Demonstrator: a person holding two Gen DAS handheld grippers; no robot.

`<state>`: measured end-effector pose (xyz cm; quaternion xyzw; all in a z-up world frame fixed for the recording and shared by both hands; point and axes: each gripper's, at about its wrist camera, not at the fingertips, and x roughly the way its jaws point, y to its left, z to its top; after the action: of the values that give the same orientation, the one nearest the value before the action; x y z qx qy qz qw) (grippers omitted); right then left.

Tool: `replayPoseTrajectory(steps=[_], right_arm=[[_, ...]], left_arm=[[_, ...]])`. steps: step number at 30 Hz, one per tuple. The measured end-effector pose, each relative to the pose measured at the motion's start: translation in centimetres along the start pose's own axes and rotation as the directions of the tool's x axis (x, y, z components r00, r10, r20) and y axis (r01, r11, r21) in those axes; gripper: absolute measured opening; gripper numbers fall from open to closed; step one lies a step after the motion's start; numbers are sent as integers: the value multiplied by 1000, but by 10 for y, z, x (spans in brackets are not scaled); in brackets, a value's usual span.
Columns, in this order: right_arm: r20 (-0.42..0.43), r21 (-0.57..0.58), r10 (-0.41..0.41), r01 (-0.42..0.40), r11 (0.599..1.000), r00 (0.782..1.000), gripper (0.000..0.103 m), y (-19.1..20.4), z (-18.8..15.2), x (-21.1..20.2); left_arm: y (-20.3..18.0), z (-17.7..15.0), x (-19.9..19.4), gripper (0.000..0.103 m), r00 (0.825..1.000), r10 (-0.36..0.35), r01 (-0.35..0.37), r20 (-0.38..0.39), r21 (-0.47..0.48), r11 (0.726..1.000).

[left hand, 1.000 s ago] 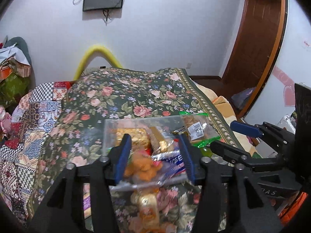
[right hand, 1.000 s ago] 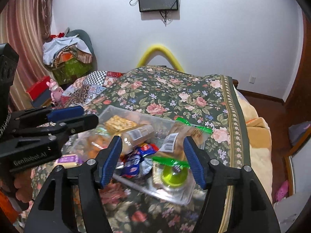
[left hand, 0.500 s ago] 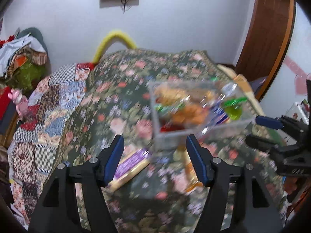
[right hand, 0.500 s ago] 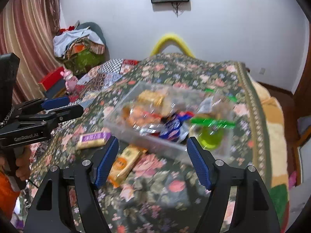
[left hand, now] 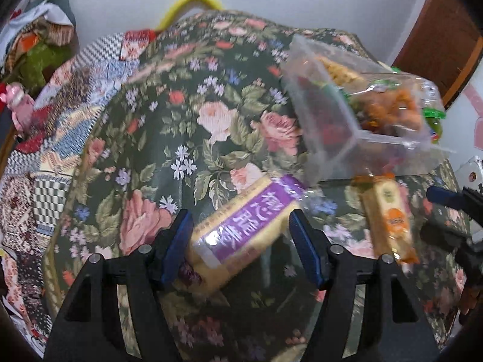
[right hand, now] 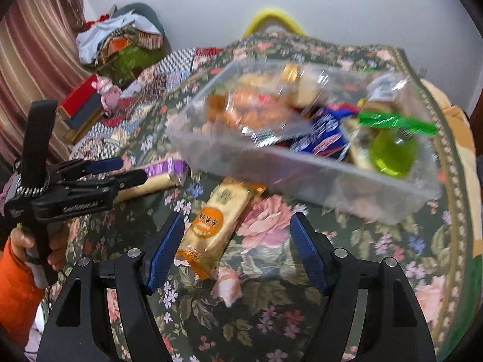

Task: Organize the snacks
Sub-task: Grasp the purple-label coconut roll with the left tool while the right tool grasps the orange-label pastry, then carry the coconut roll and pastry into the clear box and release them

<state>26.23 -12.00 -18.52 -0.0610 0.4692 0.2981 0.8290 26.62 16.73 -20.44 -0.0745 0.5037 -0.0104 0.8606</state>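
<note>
A yellow snack packet with a purple label [left hand: 241,235] lies on the floral bedspread [left hand: 187,138]. My left gripper [left hand: 240,223] hangs open over it, one finger on each side of the packet. A second packet with an orange label [right hand: 211,226] lies close by. My right gripper [right hand: 237,221] is open above it, and the packet sits nearer its left finger [right hand: 169,241]. A clear plastic bin [right hand: 302,178] full of mixed snacks stands just beyond both packets. The right wrist view shows the left gripper [right hand: 126,172] from the side, low over the purple packet [right hand: 163,169].
A person's hand in an orange sleeve [right hand: 18,271] holds the left gripper. A patchwork quilt [left hand: 39,163] covers the bed's left side. Clothes and boxes [right hand: 120,45] are piled by the wall. The bed's edge with a gold border [right hand: 452,181] runs along the right.
Both grippers have sunk toward the bedspread and drawn back from the bin. The left jaws have widened. The purple packet now lies between the left fingers, the orange one between the right.
</note>
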Motion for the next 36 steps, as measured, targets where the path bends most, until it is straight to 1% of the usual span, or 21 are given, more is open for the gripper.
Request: replayPoseTrajectory(steps=[1,2,6,10,13,14,15,16,17,18,19,20,22,26,29,36], right_arm=[[-7,1,1,-1,1000,1000,70,1,0,3],[-15,3,3,-3,1000,1000,70,2,-1,7],[-39,22,15,-14,1000,999,70,3,1,21],[-48,30,9,-8,1000,999,70,7,1,27],[-56,33,4,-3,999,998,69,7,1,29],[-55,35,-1,3,999,998,68,6,-1,29],[-57,33,-3,5,999,998,65,5,-1,29],[-58,30,-6,7,1000,998,61,5,-1,28],[-56,28,-7,9,1000,998,59,4,-1,27],[-57,24,-7,8,1000,998,55,4,-2,26],[-58,22,-4,6,1000,998,49,5,-1,27],[-59,17,-3,4,1000,998,46,5,-1,26],[-59,4,-9,9,1000,998,35,5,-3,24],[-48,-3,-10,9,1000,999,32,2,-6,20],[-38,-11,-16,16,1000,999,32,-1,-11,13],[13,11,-14,13,1000,1000,32,-11,-13,-15]], left_arm=[[1,1,4,67,1000,-7,7,-3,-2,1000],[3,2,8,69,1000,-29,29,0,-5,1000],[1,5,15,69,998,-69,69,-7,3,998],[-7,1,20,69,997,-71,72,-20,39,997],[-16,-8,18,69,999,-52,52,-6,82,995],[-18,-11,17,66,999,-48,48,-1,88,995],[-20,-13,17,59,999,-37,37,6,96,995],[-22,-14,18,57,1000,-25,24,9,102,994],[-23,-15,17,55,1000,-17,16,16,109,994],[-25,-17,16,50,1000,-17,15,20,111,994],[-25,-18,15,47,1000,-23,20,20,112,994],[-27,-19,14,45,999,-32,30,19,114,993],[-30,-23,10,45,999,-35,32,20,113,993],[-35,-29,2,45,999,-13,10,29,110,994],[-33,-31,-9,45,999,-32,29,37,79,996],[-37,-26,-49,45,994,-24,16,106,68,998]])
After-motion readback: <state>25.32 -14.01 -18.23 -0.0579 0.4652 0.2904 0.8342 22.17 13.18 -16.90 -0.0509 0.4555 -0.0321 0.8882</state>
